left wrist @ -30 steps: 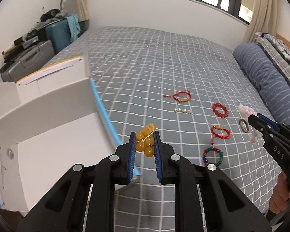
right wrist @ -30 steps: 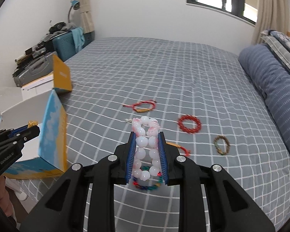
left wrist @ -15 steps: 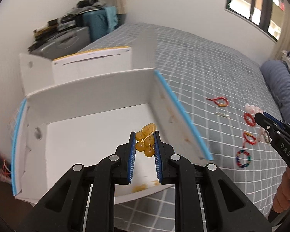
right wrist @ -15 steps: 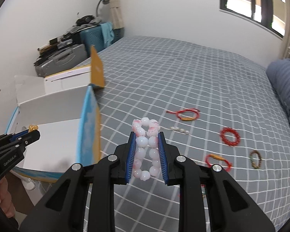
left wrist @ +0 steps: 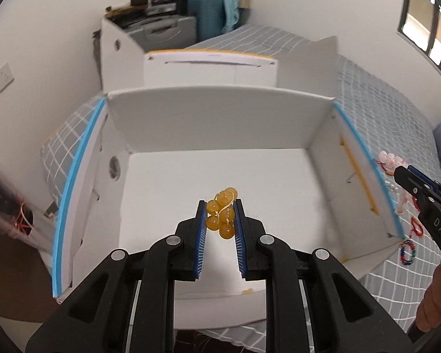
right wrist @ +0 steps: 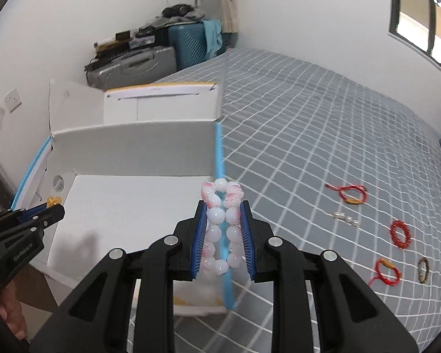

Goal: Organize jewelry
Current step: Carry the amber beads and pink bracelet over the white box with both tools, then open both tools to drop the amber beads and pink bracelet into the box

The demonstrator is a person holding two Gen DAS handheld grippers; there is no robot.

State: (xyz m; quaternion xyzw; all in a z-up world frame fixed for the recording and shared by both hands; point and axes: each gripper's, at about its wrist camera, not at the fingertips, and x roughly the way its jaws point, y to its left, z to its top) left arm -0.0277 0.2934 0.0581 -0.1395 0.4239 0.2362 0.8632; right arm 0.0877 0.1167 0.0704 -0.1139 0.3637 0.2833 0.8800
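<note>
Amber bead bracelet (left wrist: 222, 212) pinched in left gripper (left wrist: 220, 219) over white box (left wrist: 220, 123), pink bead bracelet (right wrist: 222, 225) clamped in right gripper (right wrist: 222, 229) at box's three o'clock rim

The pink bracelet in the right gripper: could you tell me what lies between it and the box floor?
In the right wrist view, the box's blue-edged wall stands between the pink bracelet and the floor.

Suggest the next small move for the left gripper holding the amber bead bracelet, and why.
Probably open the left gripper: its amber bead bracelet hangs over the white cardboard box, so release should drop it inside. The right gripper with the pink bead bracelet sits at the box's edge.
</note>
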